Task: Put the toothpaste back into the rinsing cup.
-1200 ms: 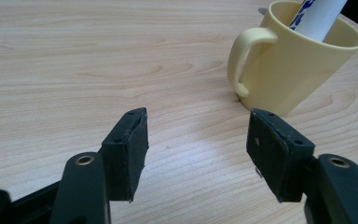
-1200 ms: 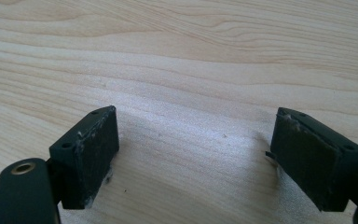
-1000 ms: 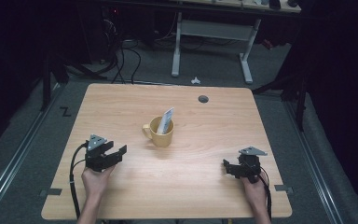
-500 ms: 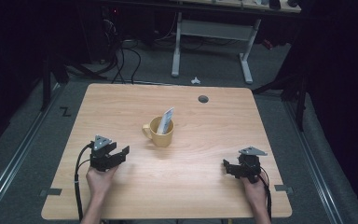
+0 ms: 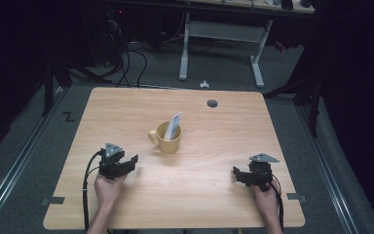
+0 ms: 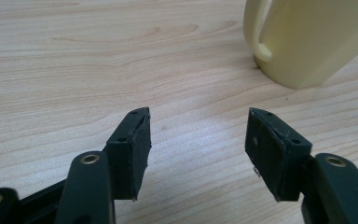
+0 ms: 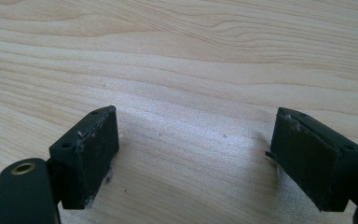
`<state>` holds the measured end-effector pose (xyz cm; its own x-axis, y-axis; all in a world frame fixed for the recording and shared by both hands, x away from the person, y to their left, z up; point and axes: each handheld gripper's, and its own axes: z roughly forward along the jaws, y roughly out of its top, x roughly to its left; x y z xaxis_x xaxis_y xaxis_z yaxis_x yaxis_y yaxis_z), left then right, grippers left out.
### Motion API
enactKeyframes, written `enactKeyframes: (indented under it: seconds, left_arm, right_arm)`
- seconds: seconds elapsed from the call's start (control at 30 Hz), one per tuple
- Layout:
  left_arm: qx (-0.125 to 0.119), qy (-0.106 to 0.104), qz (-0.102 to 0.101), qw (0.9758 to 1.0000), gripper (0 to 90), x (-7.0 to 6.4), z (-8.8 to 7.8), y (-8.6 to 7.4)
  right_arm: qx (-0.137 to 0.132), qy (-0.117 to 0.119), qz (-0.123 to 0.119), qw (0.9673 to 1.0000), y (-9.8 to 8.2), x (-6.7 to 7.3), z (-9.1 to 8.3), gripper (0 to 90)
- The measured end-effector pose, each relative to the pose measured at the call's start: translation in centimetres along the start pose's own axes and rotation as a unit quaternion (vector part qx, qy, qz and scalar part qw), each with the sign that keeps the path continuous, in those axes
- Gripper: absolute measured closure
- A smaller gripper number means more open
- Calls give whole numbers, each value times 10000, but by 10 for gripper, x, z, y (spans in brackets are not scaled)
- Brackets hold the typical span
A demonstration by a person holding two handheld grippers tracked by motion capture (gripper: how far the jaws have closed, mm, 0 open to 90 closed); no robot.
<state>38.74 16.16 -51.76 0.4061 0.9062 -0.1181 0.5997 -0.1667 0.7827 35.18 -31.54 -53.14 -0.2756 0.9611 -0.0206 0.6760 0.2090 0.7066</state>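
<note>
Left tongs: spread, nothing between the 2 black jaws; jaws had just been opening a little. Held low over the counter, tips aimed toward the mug.

Left tongs, own view: both pads clear of the wood grain, bare counter in the gap.

Right tongs: spread wide, nothing between the jaws. Held low near the counter's right front corner, tips pointing toward the middle.

Right tongs, own view: bare wood between the 2 pads; scuffed whitish marks on the pad edges.

Yellow mug: upright, ahead and to the right of the left tongs, near but not touching; well apart from the right tongs, off to their left and farther back. Handle turned toward the left tongs' side.

Mug in left gripper view: beyond the right-hand jaw, upper right; handle loop facing the tongs, base on the wood.

Packet: pale flat piece standing tilted inside the mug, top leaning over the far rim. Print too small to read.

Counter: light wood, 1 round dark hole near the far edge, well beyond both tongs.

Hands: left hand and right hand gripping the tongs' bodies from the near edge; a cable trailing back from each.
</note>
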Motion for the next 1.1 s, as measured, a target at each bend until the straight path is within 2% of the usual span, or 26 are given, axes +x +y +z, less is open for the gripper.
enactKeyframes:
  seconds: [0.2,0.3,0.73,1.1]
  left_arm:
    - [72,61,4,10000,378,-1,7,-1]
    - [109,184,11,9998,373,0,10,-2]
    - [264,245,-54,9993,361,2,19,-4]
    - [251,322,110,9991,346,0,22,-5]
  right_arm:
    - [0,0,-1,10000,0,0,0,153]
    - [0,-1,-2,10000,0,0,0,153]
    - [0,0,0,10000,0,0,0,153]
    - [1,-2,-1,10000,0,0,0,154]
